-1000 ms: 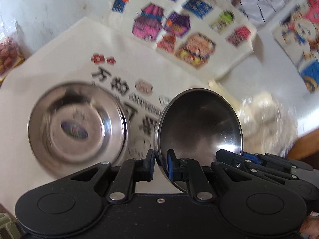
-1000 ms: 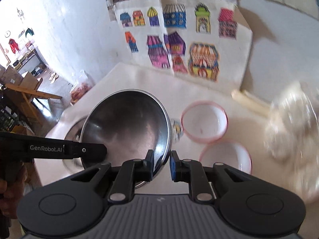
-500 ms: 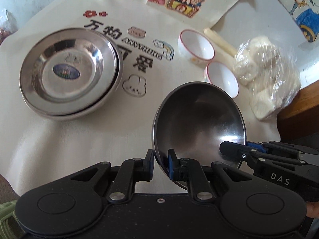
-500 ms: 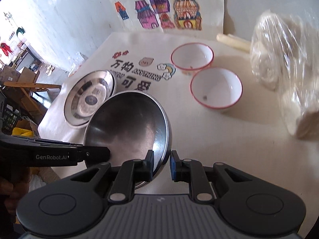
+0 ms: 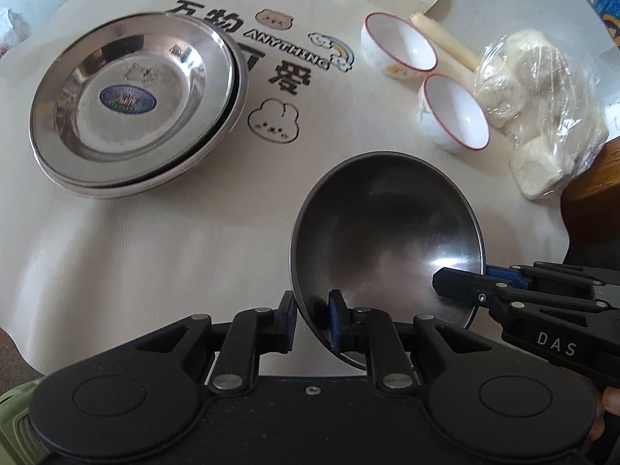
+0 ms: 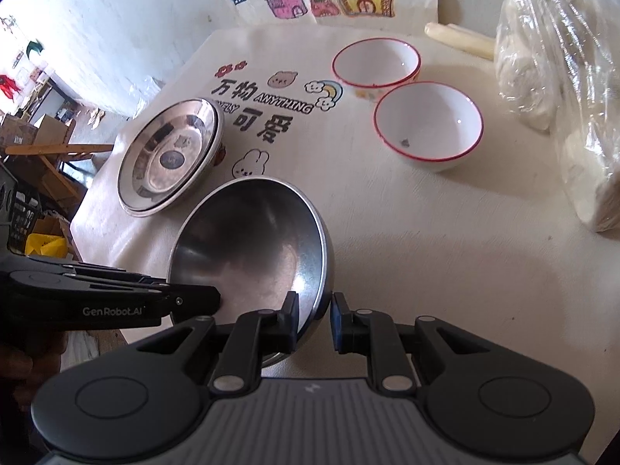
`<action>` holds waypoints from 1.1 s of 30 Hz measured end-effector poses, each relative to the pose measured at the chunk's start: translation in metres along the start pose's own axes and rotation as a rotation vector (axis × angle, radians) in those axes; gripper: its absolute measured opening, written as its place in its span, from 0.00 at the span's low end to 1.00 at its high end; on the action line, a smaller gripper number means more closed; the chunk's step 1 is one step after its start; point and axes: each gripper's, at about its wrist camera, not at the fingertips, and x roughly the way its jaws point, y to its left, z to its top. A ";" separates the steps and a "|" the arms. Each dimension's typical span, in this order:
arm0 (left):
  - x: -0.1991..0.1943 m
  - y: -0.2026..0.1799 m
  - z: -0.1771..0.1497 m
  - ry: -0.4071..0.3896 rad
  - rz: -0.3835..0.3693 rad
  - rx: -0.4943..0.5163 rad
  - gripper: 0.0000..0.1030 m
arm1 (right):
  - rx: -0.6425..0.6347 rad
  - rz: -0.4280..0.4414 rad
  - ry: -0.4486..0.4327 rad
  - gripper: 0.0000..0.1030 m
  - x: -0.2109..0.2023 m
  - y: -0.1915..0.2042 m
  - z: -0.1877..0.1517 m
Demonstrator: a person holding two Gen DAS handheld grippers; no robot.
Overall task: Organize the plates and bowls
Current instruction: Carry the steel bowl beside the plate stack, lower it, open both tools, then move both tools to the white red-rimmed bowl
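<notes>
While the steel bowl hangs over the desk's near edge, left view: left gripper loosening, rim between its pads; stacked plates at the left edge. Right view: right gripper clamped on the rim; two white bowls behind. Step: setting down; next, likely release. Bowl is shiny, smooth, empty.

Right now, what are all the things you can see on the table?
steel bowl: one, silver, tilted above the cloth, held by both grippers
steel plates: a stack, silver, left on the cloth
white bowls: two, red rims, side by side at the back
bag: one, clear, pale lumps inside, right edge
cloth: one, cream with cartoons, covering the table
left gripper: fingers either side of the bowl's rim, opening
right gripper: fingers on the rim
</notes>
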 end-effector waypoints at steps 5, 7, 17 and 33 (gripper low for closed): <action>0.000 0.001 0.002 -0.002 0.016 0.004 0.17 | 0.005 0.017 0.014 0.19 0.005 -0.001 -0.002; 0.001 0.001 0.003 -0.004 0.020 0.005 0.17 | 0.003 0.019 0.012 0.19 0.006 0.000 -0.002; 0.007 -0.007 0.010 0.012 0.038 0.063 0.19 | 0.040 0.032 0.012 0.22 0.008 -0.008 -0.004; -0.006 -0.011 0.022 -0.044 0.087 0.062 0.72 | 0.093 0.022 -0.045 0.43 -0.001 -0.019 -0.005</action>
